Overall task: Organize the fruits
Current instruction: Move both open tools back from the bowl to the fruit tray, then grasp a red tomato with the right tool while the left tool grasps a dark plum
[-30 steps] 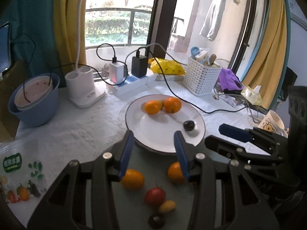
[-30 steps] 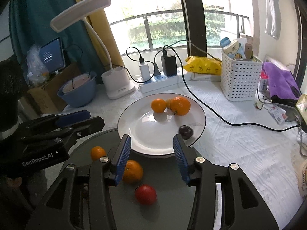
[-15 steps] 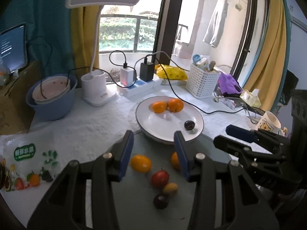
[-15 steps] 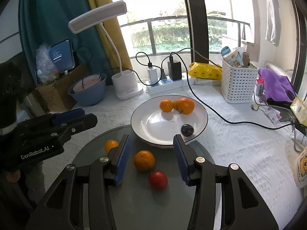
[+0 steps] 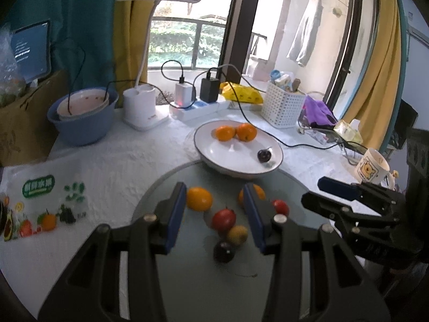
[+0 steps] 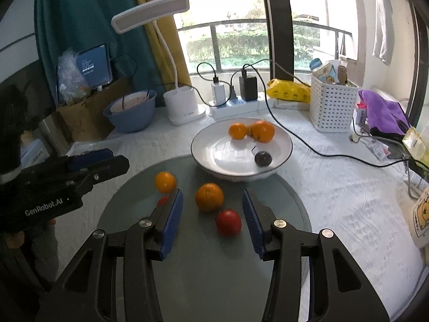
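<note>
Blue-padded jaws on my left gripper (image 5: 214,214) stand released, gripping nothing; a red fruit (image 5: 224,218) lies on the glass disc (image 5: 187,281) beyond them. My right gripper (image 6: 211,220) is likewise released above an orange (image 6: 209,197) and a red fruit (image 6: 228,222). Farther off, the white plate (image 6: 203,150) holds two oranges (image 6: 237,131) and a dark plum (image 6: 262,158).
</note>
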`<action>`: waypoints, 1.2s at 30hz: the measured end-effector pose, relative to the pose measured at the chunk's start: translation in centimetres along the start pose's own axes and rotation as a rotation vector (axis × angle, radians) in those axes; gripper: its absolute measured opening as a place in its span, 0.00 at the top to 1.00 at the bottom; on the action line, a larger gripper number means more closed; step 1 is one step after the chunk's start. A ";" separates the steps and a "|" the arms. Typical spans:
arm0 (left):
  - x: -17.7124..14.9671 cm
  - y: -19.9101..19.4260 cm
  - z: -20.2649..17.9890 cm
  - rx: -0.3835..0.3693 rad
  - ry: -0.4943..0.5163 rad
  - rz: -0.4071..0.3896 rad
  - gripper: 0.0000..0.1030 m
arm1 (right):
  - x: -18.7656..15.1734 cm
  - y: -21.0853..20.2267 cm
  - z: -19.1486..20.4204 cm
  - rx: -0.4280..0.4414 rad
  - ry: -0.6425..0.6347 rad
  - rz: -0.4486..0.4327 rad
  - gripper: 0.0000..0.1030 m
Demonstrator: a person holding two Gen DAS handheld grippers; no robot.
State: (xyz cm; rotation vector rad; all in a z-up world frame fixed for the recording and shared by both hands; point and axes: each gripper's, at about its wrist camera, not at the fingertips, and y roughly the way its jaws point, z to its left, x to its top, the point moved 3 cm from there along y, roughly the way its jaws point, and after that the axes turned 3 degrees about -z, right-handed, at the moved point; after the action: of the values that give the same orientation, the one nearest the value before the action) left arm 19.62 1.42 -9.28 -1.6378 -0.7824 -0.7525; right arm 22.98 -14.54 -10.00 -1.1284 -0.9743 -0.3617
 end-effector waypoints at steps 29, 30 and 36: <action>-4.6 1.9 -0.3 0.037 -0.009 0.103 0.56 | -5.0 3.6 -1.7 0.029 0.033 0.144 0.53; -4.6 2.0 -0.3 0.036 -0.009 0.104 0.56 | -5.0 3.7 -1.7 0.028 0.033 0.144 0.53; -4.9 2.3 -0.3 0.018 -0.027 0.123 0.56 | -4.5 4.3 -1.7 0.012 0.029 0.154 0.53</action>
State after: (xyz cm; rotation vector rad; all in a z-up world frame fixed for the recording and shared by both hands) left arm 18.64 0.24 -14.50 -1.6669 -0.6989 -0.6366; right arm 24.22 -15.22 -16.24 -1.1765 -0.8564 -0.2470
